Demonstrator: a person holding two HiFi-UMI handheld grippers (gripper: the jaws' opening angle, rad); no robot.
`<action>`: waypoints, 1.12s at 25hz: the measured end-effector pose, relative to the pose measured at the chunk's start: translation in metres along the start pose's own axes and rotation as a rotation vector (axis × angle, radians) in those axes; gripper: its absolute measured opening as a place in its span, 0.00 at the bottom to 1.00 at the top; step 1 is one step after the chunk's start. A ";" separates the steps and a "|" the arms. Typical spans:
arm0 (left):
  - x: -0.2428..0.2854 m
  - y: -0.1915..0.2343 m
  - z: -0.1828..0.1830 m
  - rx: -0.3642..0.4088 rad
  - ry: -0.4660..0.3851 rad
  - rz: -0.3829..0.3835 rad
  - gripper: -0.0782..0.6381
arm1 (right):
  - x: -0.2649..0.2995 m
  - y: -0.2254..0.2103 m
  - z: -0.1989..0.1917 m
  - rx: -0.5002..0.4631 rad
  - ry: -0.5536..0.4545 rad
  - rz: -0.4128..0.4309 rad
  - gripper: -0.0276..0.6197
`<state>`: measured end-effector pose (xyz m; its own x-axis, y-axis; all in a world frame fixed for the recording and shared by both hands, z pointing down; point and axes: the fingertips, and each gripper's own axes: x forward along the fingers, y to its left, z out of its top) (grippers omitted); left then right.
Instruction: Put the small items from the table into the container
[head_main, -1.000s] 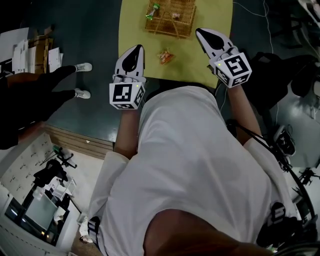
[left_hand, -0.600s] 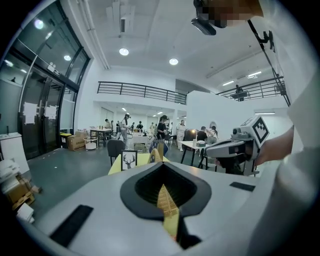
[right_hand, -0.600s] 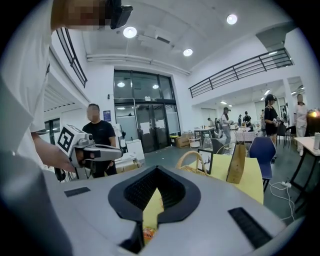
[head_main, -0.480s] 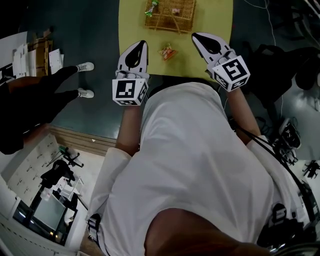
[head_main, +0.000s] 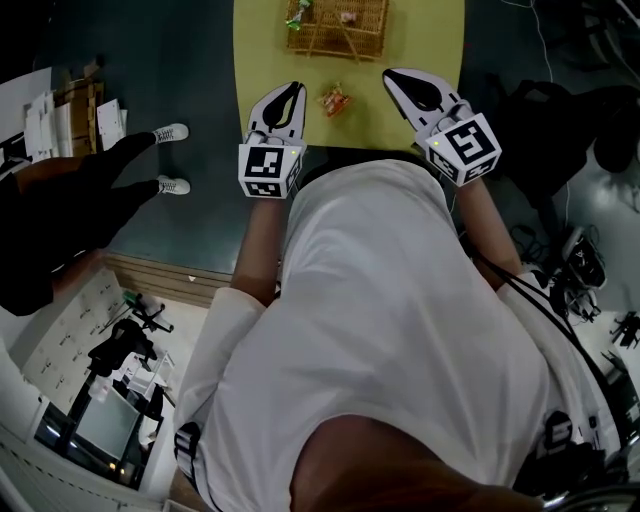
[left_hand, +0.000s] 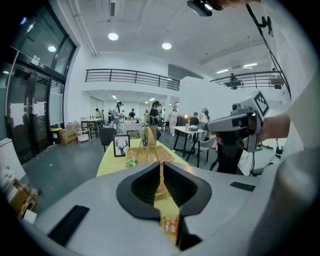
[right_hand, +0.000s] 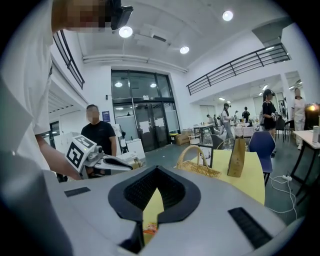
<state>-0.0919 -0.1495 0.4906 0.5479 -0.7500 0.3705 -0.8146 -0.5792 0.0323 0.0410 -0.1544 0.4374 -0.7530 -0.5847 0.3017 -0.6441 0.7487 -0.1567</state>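
1. Since a second ago, the left gripper has sunk toward the orange packet. The packet lies on the table, just short of the basket. We judge pickup is next.
2. Both grippers' jaws are pressed together and empty. The right gripper flanks the packet, also short of the basket.
3. Only the left gripper view shows a deer picture behind the basket.
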 end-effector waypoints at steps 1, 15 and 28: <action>0.005 -0.003 -0.011 0.006 0.027 -0.015 0.12 | -0.001 0.001 -0.003 0.004 0.006 0.002 0.07; 0.059 -0.041 -0.178 0.063 0.428 -0.237 0.31 | -0.028 0.009 -0.032 0.061 0.066 -0.054 0.07; 0.095 -0.058 -0.261 0.096 0.645 -0.339 0.39 | -0.051 0.005 -0.053 0.092 0.111 -0.137 0.07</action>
<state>-0.0422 -0.1031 0.7664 0.5217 -0.2050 0.8282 -0.5841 -0.7933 0.1716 0.0830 -0.1041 0.4708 -0.6413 -0.6375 0.4270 -0.7530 0.6298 -0.1906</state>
